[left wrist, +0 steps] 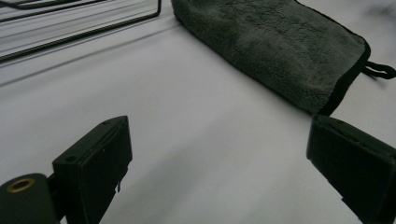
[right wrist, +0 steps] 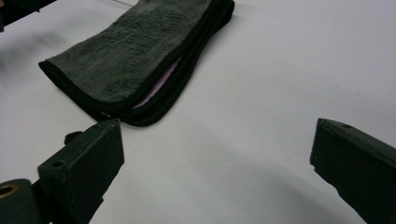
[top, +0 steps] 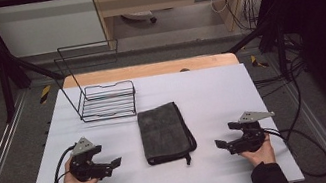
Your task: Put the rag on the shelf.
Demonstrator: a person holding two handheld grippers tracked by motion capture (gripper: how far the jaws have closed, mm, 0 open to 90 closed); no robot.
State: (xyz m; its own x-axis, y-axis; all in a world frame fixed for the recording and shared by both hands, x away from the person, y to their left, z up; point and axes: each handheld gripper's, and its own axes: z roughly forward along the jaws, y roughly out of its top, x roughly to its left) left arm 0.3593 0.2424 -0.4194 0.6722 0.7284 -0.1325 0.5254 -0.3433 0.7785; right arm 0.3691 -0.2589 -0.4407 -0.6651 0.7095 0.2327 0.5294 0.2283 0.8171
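A folded dark grey towel point(top: 164, 133) lies in the middle of the white table point(top: 212, 93), its hanging loop at the near right corner. The towel point(left wrist: 275, 44) fills the upper right of the left gripper view, and in the right gripper view the towel point(right wrist: 135, 60) shows a pale lining between its folds. My left gripper point(top: 113, 164) rests on the table left of the towel, open, pointing toward it. My right gripper point(top: 221, 143) sits right of the towel, open, facing it. Nothing is between either pair of jaws.
A black wire rack point(top: 100, 95) stands on the table behind the towel at the back left; its wires point(left wrist: 79, 28) cross the top left of the left gripper view. Cables point(top: 302, 112) trail off the right side. A wooden board edge point(top: 147, 69) runs along the table's far side.
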